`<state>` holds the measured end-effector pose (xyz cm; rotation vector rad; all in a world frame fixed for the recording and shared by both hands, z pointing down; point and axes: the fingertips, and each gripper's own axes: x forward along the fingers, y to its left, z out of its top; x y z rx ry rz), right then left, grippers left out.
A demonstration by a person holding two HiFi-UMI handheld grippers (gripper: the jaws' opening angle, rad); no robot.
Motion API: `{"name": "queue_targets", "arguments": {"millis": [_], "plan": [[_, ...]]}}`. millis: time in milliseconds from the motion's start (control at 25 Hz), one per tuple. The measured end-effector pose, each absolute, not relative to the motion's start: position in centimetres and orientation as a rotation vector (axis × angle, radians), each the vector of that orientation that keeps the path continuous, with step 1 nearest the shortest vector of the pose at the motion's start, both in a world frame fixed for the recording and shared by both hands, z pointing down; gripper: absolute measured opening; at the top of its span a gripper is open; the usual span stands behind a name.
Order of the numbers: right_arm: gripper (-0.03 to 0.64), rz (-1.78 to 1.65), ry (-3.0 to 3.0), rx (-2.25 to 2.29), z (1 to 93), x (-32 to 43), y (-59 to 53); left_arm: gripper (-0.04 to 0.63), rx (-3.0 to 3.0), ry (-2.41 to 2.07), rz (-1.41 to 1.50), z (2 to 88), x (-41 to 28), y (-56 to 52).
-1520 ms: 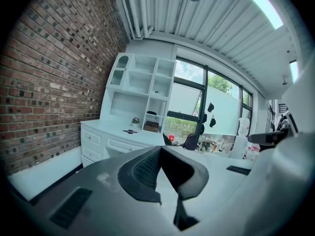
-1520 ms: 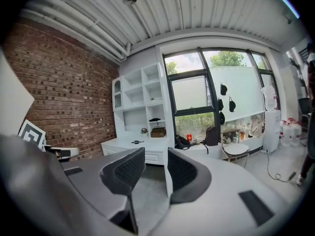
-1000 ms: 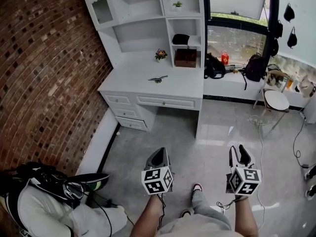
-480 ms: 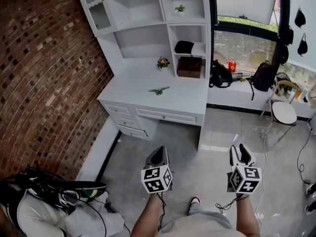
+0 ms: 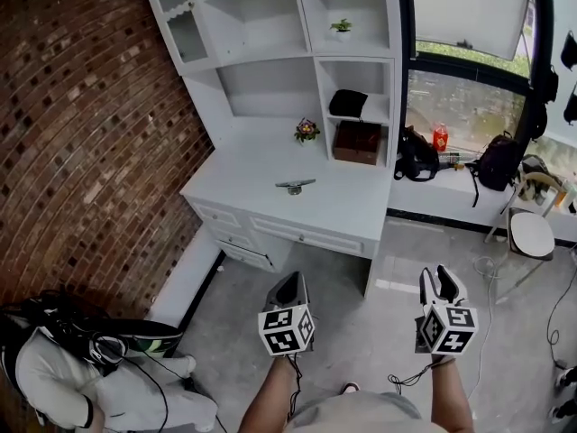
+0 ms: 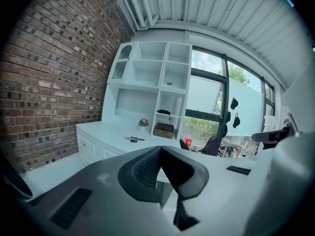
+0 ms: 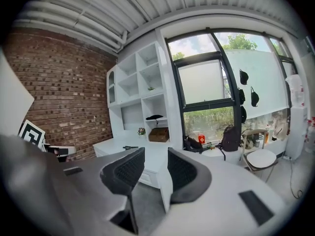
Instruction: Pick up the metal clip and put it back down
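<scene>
The small silvery metal clip [image 5: 295,186] lies on the white desk [image 5: 347,207], well apart from me, so I judge both pick-up and put-down remain. My left gripper [image 5: 289,282] has its jaws pressed together on nothing. My right gripper [image 5: 441,280] holds its jaws apart, empty.

We have stepped nearer the white tabletop [image 5: 334,197]; the small grey metal clip [image 5: 295,186] on it sits lower in the head view, and our shoe [image 5: 347,388] seems nearly gone.
</scene>
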<state>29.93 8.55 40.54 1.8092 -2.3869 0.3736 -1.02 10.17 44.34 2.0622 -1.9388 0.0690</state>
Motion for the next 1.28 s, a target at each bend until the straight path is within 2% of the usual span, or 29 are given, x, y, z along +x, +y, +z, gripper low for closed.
{"name": "queue_targets", "arguments": {"millis": [680,1280], "plan": [[0.147,0.417,-2.361,1.795,43.0,30.6,2.0,0.011,2.042,-1.930,0.075,45.8,-0.8,2.7],[0.149,0.389,-2.318,1.849,41.4,30.5,-11.6,0.011,2.100,-1.887,0.033,44.0,-0.9,-12.9]]}}
